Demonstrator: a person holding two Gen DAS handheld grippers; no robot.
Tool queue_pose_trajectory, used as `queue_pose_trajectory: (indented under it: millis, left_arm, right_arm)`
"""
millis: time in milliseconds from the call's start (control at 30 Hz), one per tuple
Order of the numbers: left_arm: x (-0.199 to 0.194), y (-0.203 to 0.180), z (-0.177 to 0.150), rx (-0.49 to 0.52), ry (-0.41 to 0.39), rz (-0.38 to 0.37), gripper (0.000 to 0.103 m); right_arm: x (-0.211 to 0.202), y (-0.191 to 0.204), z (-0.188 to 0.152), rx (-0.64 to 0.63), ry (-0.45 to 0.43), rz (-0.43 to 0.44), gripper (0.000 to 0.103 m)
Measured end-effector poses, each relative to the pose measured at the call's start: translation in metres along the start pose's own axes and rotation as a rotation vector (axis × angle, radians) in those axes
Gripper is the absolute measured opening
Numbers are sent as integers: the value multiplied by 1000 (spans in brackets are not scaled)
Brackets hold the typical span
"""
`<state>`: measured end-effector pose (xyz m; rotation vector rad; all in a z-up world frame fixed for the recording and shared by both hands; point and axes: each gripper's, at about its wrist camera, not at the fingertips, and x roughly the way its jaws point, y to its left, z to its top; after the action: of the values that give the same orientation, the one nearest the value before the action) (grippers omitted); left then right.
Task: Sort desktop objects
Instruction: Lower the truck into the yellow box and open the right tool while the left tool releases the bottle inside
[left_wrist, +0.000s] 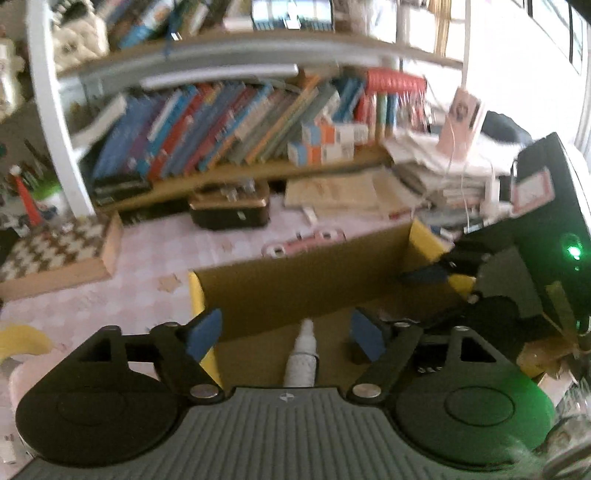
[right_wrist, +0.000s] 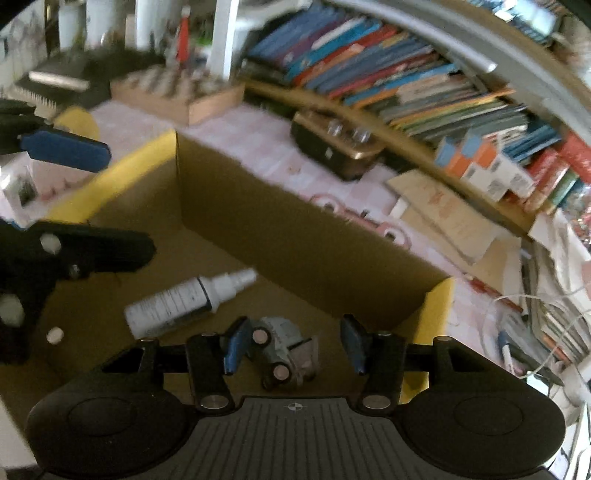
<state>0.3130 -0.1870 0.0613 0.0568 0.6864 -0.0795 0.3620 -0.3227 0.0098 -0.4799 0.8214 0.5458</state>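
Observation:
A cardboard box (left_wrist: 295, 284) with yellow flaps stands on the pink checked desk; it also shows in the right wrist view (right_wrist: 295, 240). A white dropper bottle (right_wrist: 184, 299) lies on the box floor; in the left wrist view the bottle (left_wrist: 303, 354) lies below my open left gripper (left_wrist: 286, 336). A small grey toy car (right_wrist: 284, 354) lies in the box between the blue pads of my open right gripper (right_wrist: 291, 347), not clamped. The right gripper (left_wrist: 517, 280) reaches into the box from the right in the left wrist view.
Pink scissors (left_wrist: 303, 242) lie behind the box. A dark case (left_wrist: 229, 210), a checkered wooden tray (left_wrist: 55, 251), stacked papers (left_wrist: 443, 173) and a bookshelf (left_wrist: 229, 122) line the back. A yellow tape roll (left_wrist: 22, 343) sits at left.

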Motion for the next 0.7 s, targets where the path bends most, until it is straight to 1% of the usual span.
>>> queue_pose_trajectory:
  millis: [33, 67, 200, 333, 533, 700]
  left_arm:
    - [-7, 0, 0, -3, -18, 5, 84]
    - [-14, 1, -1, -6, -36, 11, 85]
    - [-40, 0, -7, -22, -96, 43, 90]
    - [-63, 1, -15, -47, -145, 71, 94]
    - [-92, 7, -30, -78, -183, 96, 97]
    - [-112, 11, -46, -110, -205, 112, 99]
  right_arm:
    - [-8, 0, -1, 12, -25, -7, 54]
    - [-16, -1, -2, 26, -50, -13, 54]
    - [-43, -5, -5, 87, -139, -26, 54]
    - [-66, -7, -10, 148, -209, -44, 57]
    - [-96, -4, -27, 236, -283, -64, 58]
    - [-117, 0, -46, 348, -327, -116, 59]
